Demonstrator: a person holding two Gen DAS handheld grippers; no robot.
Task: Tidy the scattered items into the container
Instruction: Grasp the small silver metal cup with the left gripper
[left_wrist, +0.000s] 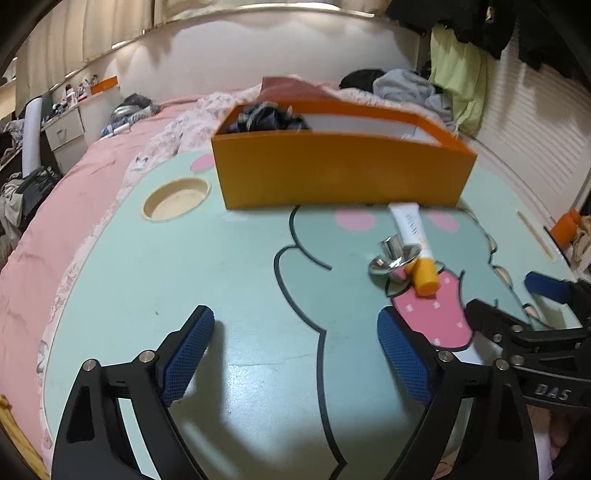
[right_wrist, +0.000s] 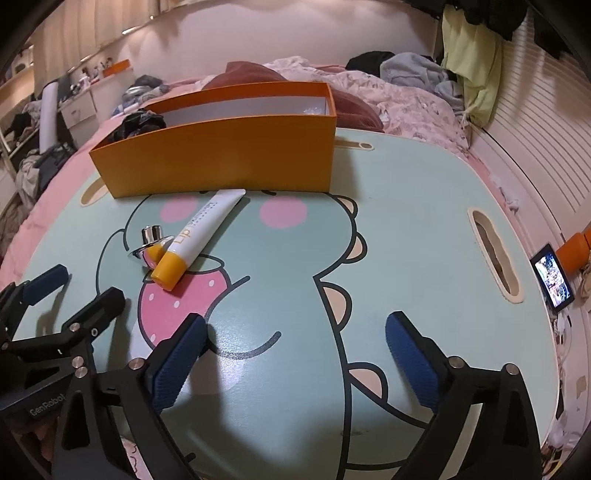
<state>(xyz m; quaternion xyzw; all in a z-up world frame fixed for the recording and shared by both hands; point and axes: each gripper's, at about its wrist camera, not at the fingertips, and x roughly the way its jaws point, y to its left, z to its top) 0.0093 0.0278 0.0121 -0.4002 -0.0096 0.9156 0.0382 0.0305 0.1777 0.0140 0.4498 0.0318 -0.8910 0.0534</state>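
An orange cardboard box (left_wrist: 343, 173) (right_wrist: 221, 155) stands at the far side of the dinosaur-print lap table (left_wrist: 229, 266) (right_wrist: 406, 206); dark crumpled items (left_wrist: 266, 118) (right_wrist: 142, 123) lie in its left end. In front of it lie a white lip-balm tube with an orange cap (left_wrist: 412, 236) (right_wrist: 199, 236) and a small shiny metal piece (left_wrist: 393, 258) (right_wrist: 151, 240), touching each other. My left gripper (left_wrist: 295, 325) (right_wrist: 83, 286) is open over bare tabletop, left of the tube. My right gripper (right_wrist: 297, 328) (left_wrist: 513, 295) is open too, nothing between its blue pads, near side of the tube.
The table rests on a bed with pink bedding (left_wrist: 74, 206). It has a round cup recess (left_wrist: 175, 199) at left and a slot (right_wrist: 493, 251) at right. A lit phone (right_wrist: 554, 280) and an orange bottle (left_wrist: 565, 225) sit off the right edge. Clothes (right_wrist: 413, 70) are piled behind.
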